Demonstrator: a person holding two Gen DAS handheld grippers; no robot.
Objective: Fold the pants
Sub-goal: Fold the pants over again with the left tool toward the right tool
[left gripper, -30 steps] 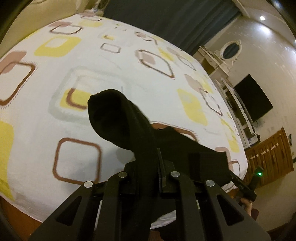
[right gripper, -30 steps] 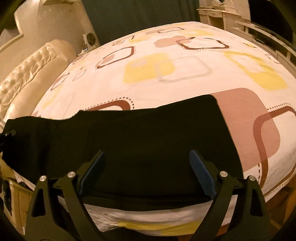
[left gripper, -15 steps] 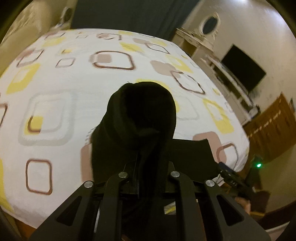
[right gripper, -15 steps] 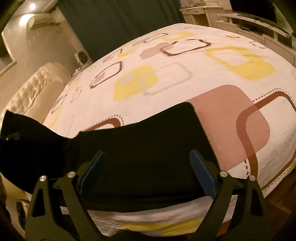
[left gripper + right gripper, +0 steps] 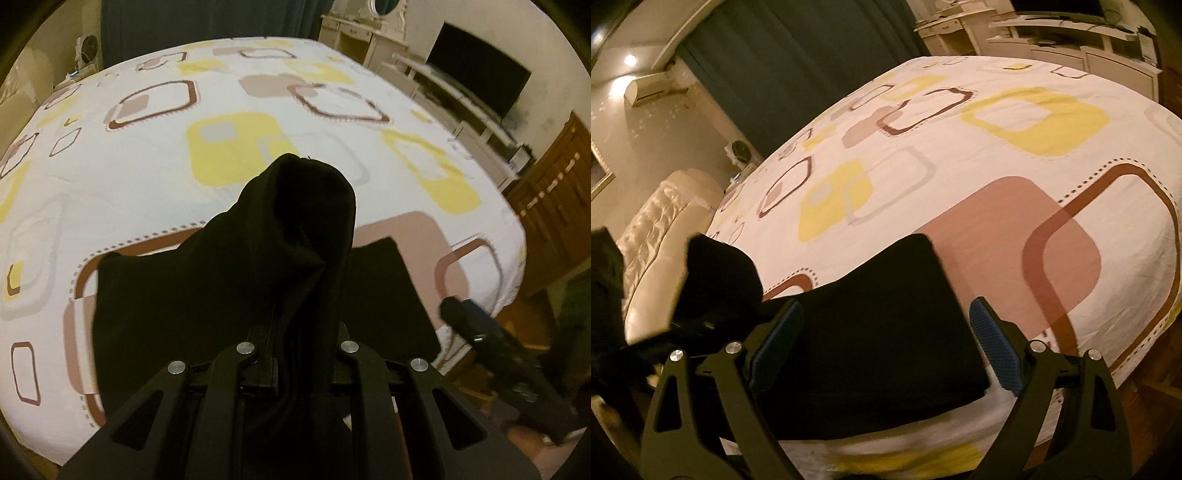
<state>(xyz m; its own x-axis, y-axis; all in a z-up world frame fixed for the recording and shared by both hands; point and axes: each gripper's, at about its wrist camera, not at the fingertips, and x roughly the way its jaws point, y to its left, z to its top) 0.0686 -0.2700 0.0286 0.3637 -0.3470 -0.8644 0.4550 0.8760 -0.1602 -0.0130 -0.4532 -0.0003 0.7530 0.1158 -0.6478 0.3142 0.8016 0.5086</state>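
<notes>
Black pants (image 5: 155, 314) lie along the near edge of the patterned bed (image 5: 147, 184). My left gripper (image 5: 304, 343) is shut on one end of them, and the bunched fabric (image 5: 303, 221) stands up between and in front of the fingers, hiding their tips. That lifted end hangs above the flat part of the pants. In the right wrist view my right gripper (image 5: 886, 306) is open, its blue pads (image 5: 993, 350) spread wide just above the flat pants (image 5: 879, 369) and not pressing on them. The lifted end (image 5: 716, 280) shows at its left. The right gripper's body (image 5: 476, 328) shows at the left wrist view's right edge.
The bed's near edge runs just under both grippers. A cream tufted headboard (image 5: 661, 236) stands at the left, dark curtains (image 5: 794, 74) behind the bed. A television (image 5: 480, 85) on a white unit and a wooden cabinet (image 5: 554, 206) stand to the right.
My left gripper has carried the held end of the pants sideways over the part lying flat, rolling as it went. The right gripper has shifted a little and rolled, still open.
</notes>
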